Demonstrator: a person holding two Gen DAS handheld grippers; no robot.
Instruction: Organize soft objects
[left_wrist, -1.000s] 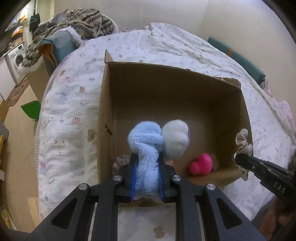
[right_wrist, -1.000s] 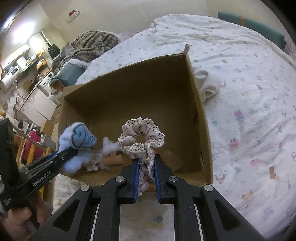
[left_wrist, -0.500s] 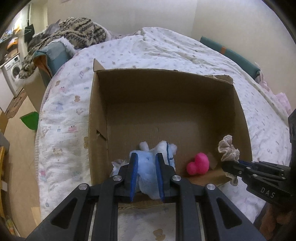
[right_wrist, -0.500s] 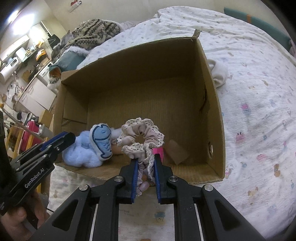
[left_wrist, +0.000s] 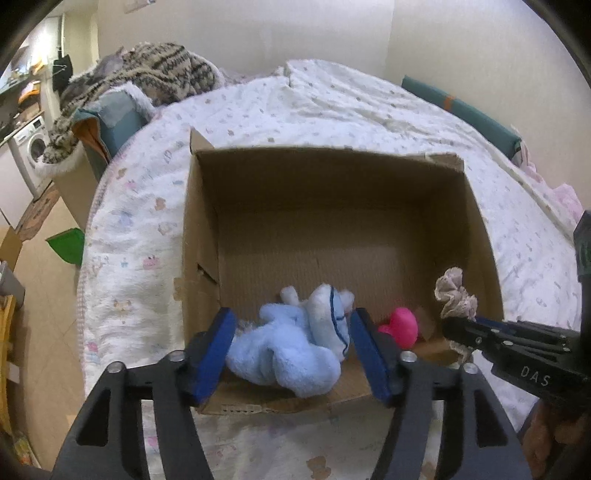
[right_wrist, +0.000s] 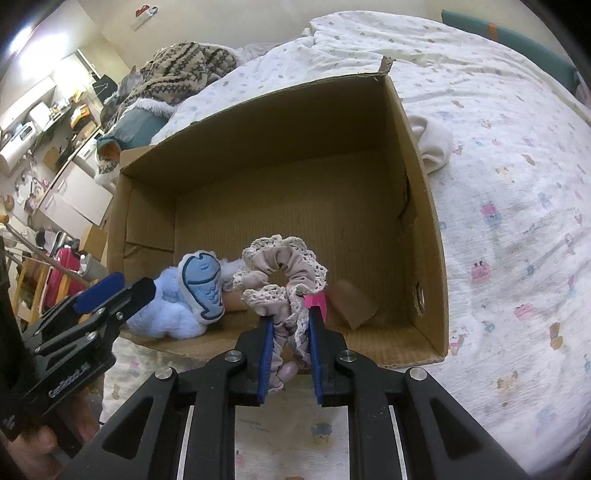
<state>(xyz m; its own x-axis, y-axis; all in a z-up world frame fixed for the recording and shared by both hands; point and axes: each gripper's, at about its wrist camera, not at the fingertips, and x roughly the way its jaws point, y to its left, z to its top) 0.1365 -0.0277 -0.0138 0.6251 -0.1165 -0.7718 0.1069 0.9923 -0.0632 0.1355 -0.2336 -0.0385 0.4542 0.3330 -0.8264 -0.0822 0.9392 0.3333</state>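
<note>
Now the left gripper (left_wrist: 293, 334) has spread its jaws wide, where half a second ago they pinched the plush (left_wrist: 291, 343); the fluffy pale-blue toy with its embroidered fish patch lies loose on the floor of the box (left_wrist: 207, 229), at the near wall, between the blue pads. The right gripper (right_wrist: 290, 328) stays clamped on the scrunchie (right_wrist: 284, 273), a ruffled beige ring with lace trim, over the corrugated box's near edge. A smooth pink toy (left_wrist: 400, 325) sits beside the plush, all on a printed quilt (left_wrist: 125, 221).

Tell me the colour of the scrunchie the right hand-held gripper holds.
The scrunchie is dusty pink with cream lace trim, clearest in the right wrist view.
</note>
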